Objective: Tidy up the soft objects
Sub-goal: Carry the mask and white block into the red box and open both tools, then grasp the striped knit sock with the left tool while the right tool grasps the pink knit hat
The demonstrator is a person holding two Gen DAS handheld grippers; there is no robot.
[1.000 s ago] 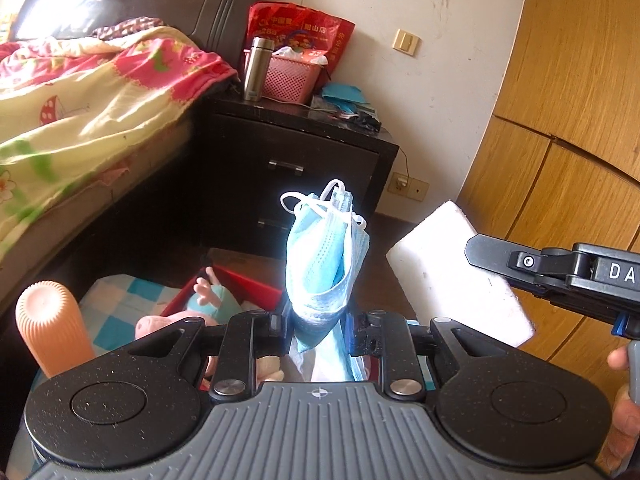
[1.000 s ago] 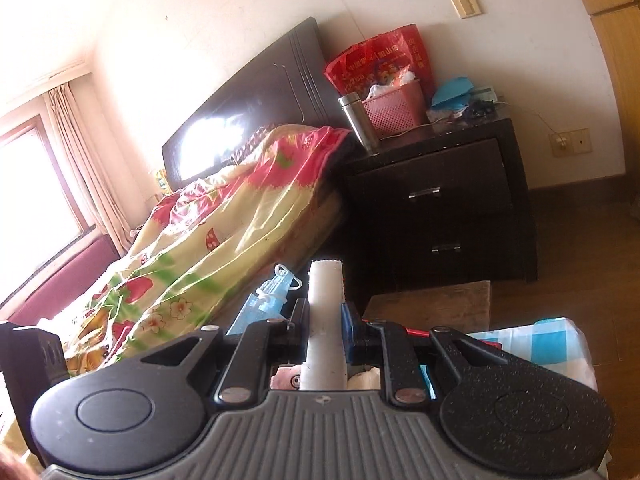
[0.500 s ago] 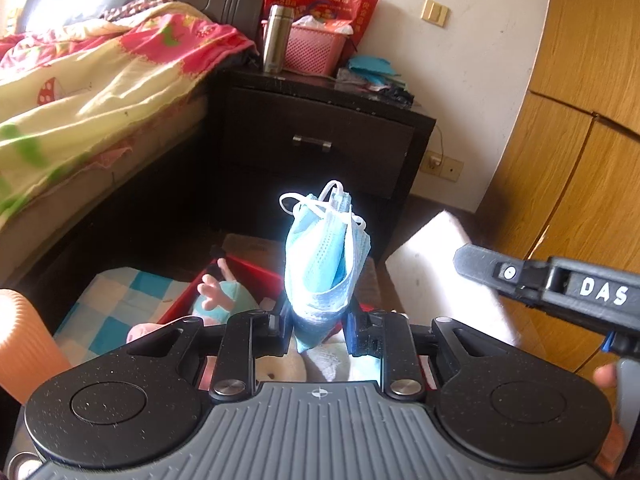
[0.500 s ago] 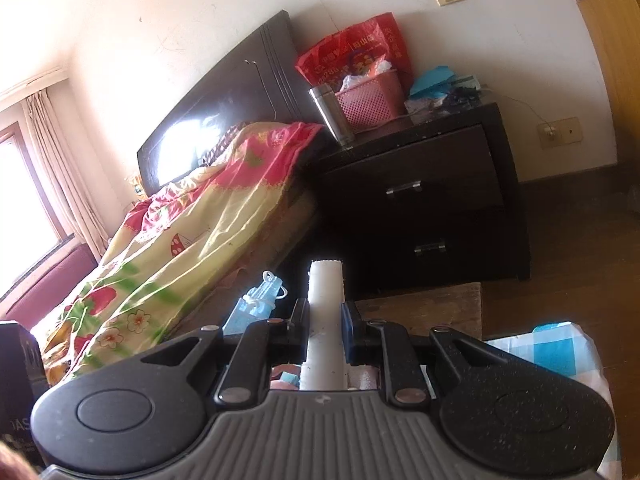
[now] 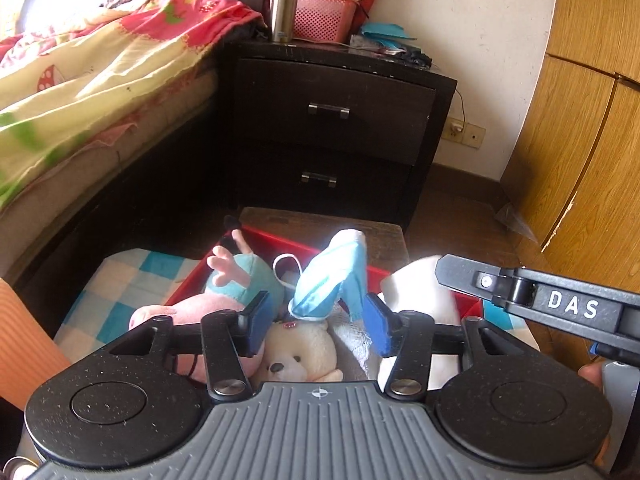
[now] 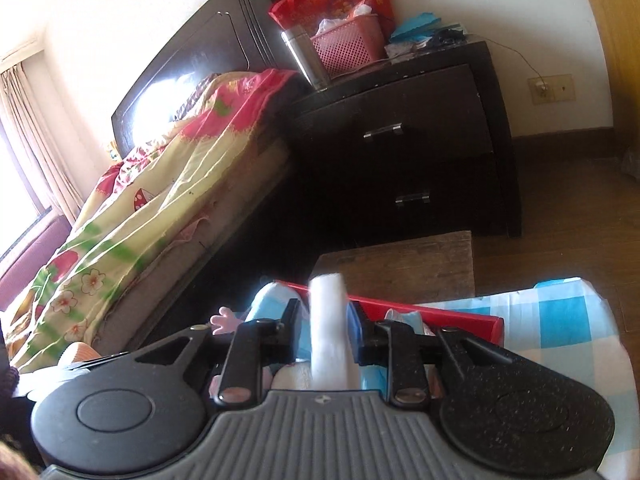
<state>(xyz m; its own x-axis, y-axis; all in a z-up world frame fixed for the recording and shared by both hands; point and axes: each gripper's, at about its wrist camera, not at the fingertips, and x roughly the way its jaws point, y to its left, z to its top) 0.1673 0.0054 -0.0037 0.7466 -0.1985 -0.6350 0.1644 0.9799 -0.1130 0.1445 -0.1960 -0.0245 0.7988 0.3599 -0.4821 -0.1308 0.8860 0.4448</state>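
My left gripper (image 5: pixel 316 304) hangs over a red box (image 5: pixel 304 246), its jaws opening. A bundle of blue face masks (image 5: pixel 332 276) leans tilted between the jaws, and neither pad presses on it. In the box lie a pink pig toy in a teal dress (image 5: pixel 240 280) and a cream bear (image 5: pixel 296 348). My right gripper (image 6: pixel 326 306) holds a white foam slab (image 6: pixel 328 320) upright over the same box (image 6: pixel 420 310). Its jaws are starting to open, and the pads still touch the slab's sides. The left wrist view shows the foam (image 5: pixel 416 288) at the box's right end.
The box rests on a blue-and-white checked cloth (image 5: pixel 132 276) beside a low wooden stool (image 5: pixel 320 220). A dark nightstand (image 5: pixel 332 120) stands behind, the bed (image 5: pixel 80 80) at left, a wooden wardrobe (image 5: pixel 580 140) at right. An orange object (image 5: pixel 24 340) sits at the left edge.
Both grippers have come down toward the red box. The left jaws have spread and the masks, held upright before, now tip over to the right. The foam slab has sunk with the right gripper.
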